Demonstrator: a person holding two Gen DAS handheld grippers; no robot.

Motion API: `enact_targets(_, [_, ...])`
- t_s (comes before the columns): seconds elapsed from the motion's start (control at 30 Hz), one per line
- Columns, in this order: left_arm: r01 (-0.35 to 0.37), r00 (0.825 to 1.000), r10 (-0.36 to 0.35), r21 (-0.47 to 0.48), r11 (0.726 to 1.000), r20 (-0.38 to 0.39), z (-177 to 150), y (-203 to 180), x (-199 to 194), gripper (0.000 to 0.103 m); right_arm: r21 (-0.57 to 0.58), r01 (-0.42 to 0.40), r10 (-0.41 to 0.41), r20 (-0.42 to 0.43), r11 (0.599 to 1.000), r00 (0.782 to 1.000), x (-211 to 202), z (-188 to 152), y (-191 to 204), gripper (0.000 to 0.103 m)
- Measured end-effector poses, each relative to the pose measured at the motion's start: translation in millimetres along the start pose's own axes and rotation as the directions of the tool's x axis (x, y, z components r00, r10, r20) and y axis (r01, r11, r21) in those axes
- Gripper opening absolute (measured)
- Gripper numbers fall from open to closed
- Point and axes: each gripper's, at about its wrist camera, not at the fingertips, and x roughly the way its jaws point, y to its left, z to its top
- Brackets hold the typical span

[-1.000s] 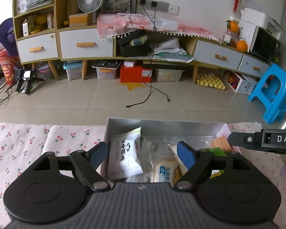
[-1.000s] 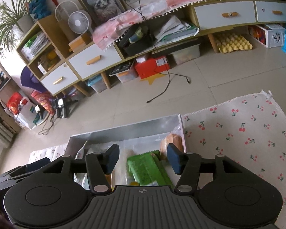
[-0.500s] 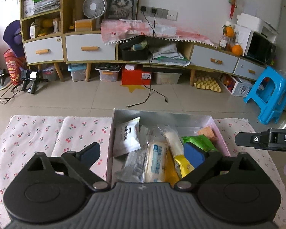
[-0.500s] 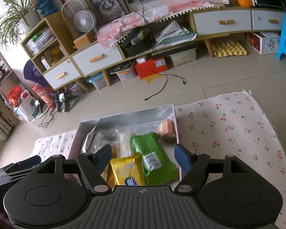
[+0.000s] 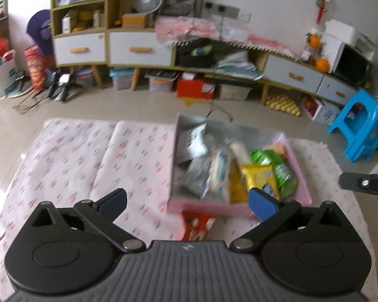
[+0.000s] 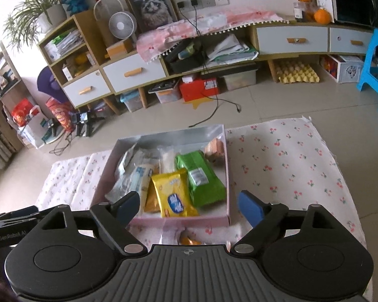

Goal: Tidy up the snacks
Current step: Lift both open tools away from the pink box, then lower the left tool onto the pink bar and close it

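A pink box (image 6: pixel 228 176) with a silver inside lies on the cherry-print cloth, holding a yellow packet (image 6: pixel 172 193), a green packet (image 6: pixel 201 178), white packets (image 5: pixel 192 142) and several more. My right gripper (image 6: pixel 189 205) hangs above the box's near edge, its jaws opening with nothing gripped between them. In the blurred left wrist view my left gripper (image 5: pixel 187 202) is also over the near edge, jaws opening wide and empty. A red packet (image 5: pixel 196 225) lies on the cloth just in front of the box (image 5: pixel 239 211). Each gripper's side shows in the other's view.
The cherry-print cloth (image 6: pixel 284 161) spreads to both sides of the box. Beyond it are tiled floor, a loose black cable (image 6: pixel 214 110), a long low cabinet (image 6: pixel 289 40) and a blue stool (image 5: pixel 363 128) at the right.
Both grippers have drawn back and up from the box, and their jaws have spread much wider. The whole box and the red packet in front of it have come into view.
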Motion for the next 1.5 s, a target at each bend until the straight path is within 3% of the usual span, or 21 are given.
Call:
enact_targets(0.3, [-0.027, 0.998, 0.028, 0.013, 1.000, -0.049, -33, -1, -11, 0.102, -0.037, 0.050, -0.050, -0.006, 0.998, 0.999, -9, -31, -2, 0.088])
enact_targets(0.43, [0.001, 0.999, -0.001, 0.011, 1.000, -0.046, -47, -2, -16, 0.102, -0.015, 0.061, -0.061, -0.019, 0.998, 0.998, -5, -44, -9, 0.088])
enact_targets(0.53, [0.025, 0.998, -0.024, 0.010, 1.000, -0.066, -58, -4, -16, 0.102, -0.011, 0.118, -0.118, -0.040, 0.993, 0.992, 0, -55, -13, 0.088])
enact_targets(0.8, [0.053, 0.994, -0.046, 0.077, 0.996, -0.095, -72, -20, -8, 0.102, -0.116, 0.190, -0.199, -0.073, 0.975, 0.977, 10, -71, -21, 0.088])
enact_targets(0.93, [0.115, 0.985, -0.097, 0.121, 0.986, -0.141, -85, -39, 3, 0.102, -0.172, 0.195, -0.209, -0.069, 0.966, 0.975, 20, -73, -25, 0.088])
enact_targets(1.07, [0.177, 0.972, -0.141, 0.190, 0.966, -0.188, -96, -61, 11, 0.097, -0.156, 0.216, -0.230, -0.076, 0.964, 0.970, 26, -70, -34, 0.088])
enact_targets(1.3, [0.220, 0.961, -0.163, 0.256, 0.941, -0.225, -102, -83, 22, 0.083, -0.154, 0.224, -0.243, -0.117, 0.962, 0.963, 35, -71, -44, 0.089])
enact_targets(1.5, [0.230, 0.952, -0.156, 0.281, 0.932, -0.263, -105, -94, 37, 0.058, -0.186, 0.239, -0.268, -0.151, 0.953, 0.951, 45, -75, -48, 0.089])
